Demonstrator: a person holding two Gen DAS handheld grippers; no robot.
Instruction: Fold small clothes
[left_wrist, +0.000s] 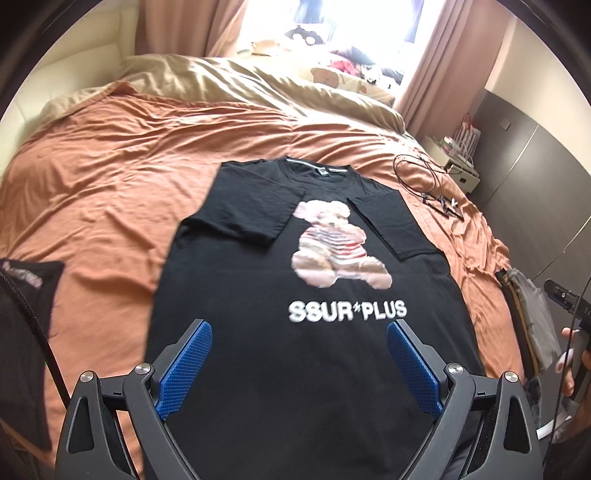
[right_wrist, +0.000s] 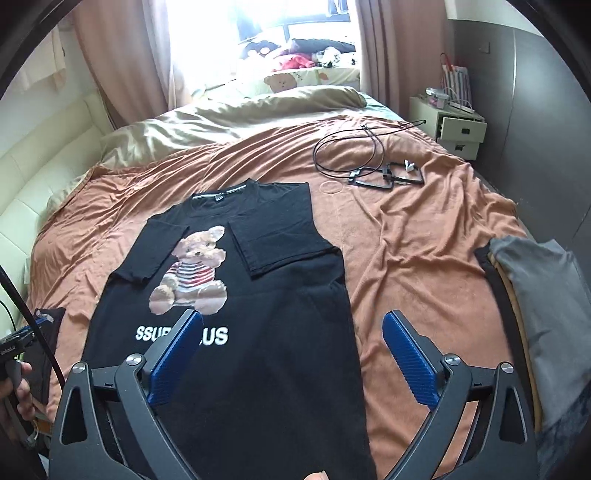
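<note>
A black T-shirt (left_wrist: 303, 295) is laid flat on the bed (left_wrist: 92, 177), both sleeves folded inward. The left hand-held gripper (left_wrist: 299, 347) and right hand-held gripper (right_wrist: 291, 343) are spread wide, nothing held. The hem is hidden below, so a pinch there could probably catch one layer only and skew the fold.

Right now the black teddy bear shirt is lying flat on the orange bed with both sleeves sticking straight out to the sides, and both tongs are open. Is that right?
Not quite. On the black teddy bear shirt both sleeves are folded inward onto the chest, as the right wrist view shows. The rest holds: it lies flat on the orange bed, and the left tongs and right tongs are open.
</note>
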